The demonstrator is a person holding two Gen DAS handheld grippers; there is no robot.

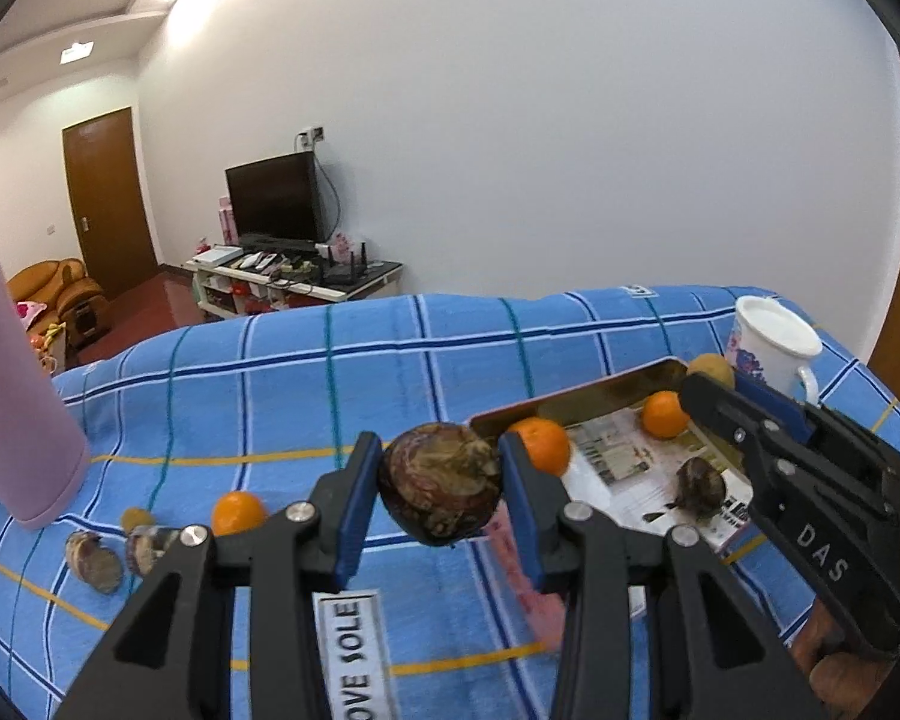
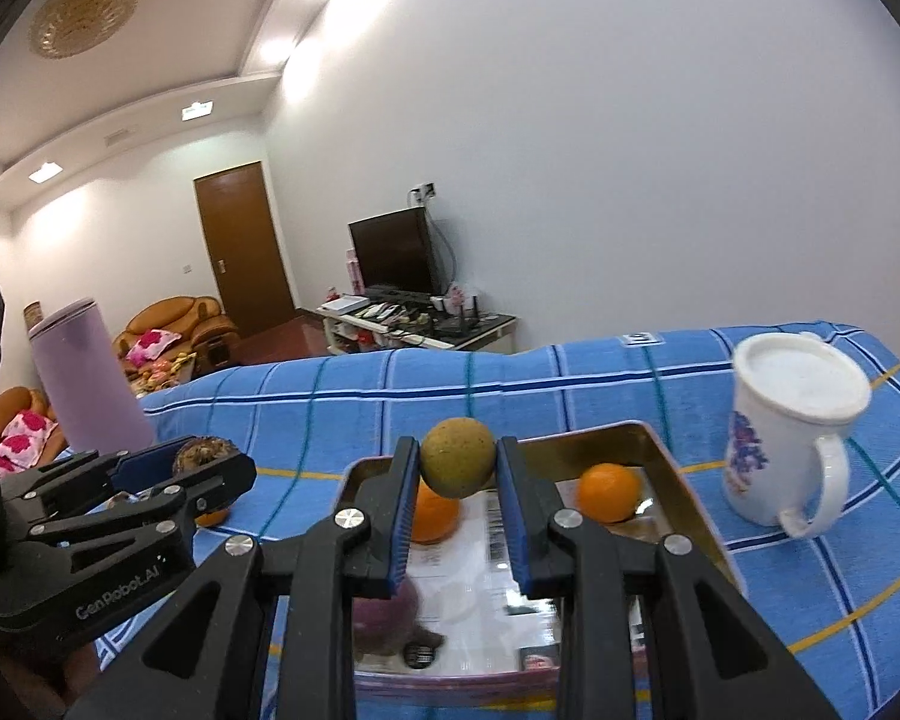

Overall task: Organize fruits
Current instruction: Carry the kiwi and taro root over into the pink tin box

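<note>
My left gripper (image 1: 440, 483) is shut on a dark purple-brown mangosteen (image 1: 440, 483) and holds it above the blue checked cloth, left of a gold tray (image 1: 576, 399). The tray holds two oranges (image 1: 543, 444) (image 1: 665, 414) and another mangosteen (image 1: 699, 483). My right gripper (image 2: 457, 468) is shut on a yellow-green round fruit (image 2: 457, 465) above the tray (image 2: 660, 444), which holds two oranges (image 2: 609, 492) (image 2: 435, 519) and a purple mangosteen (image 2: 390, 609). In the left wrist view, an orange (image 1: 238, 511), a small yellowish fruit (image 1: 136, 518) and two mangosteen pieces (image 1: 93, 561) lie loose on the cloth.
A white lidded mug (image 2: 792, 414) stands right of the tray. A tall pink tumbler (image 1: 18, 396) stands at the left on the blue checked cloth (image 1: 330, 396). Behind are a TV stand, a sofa and a door.
</note>
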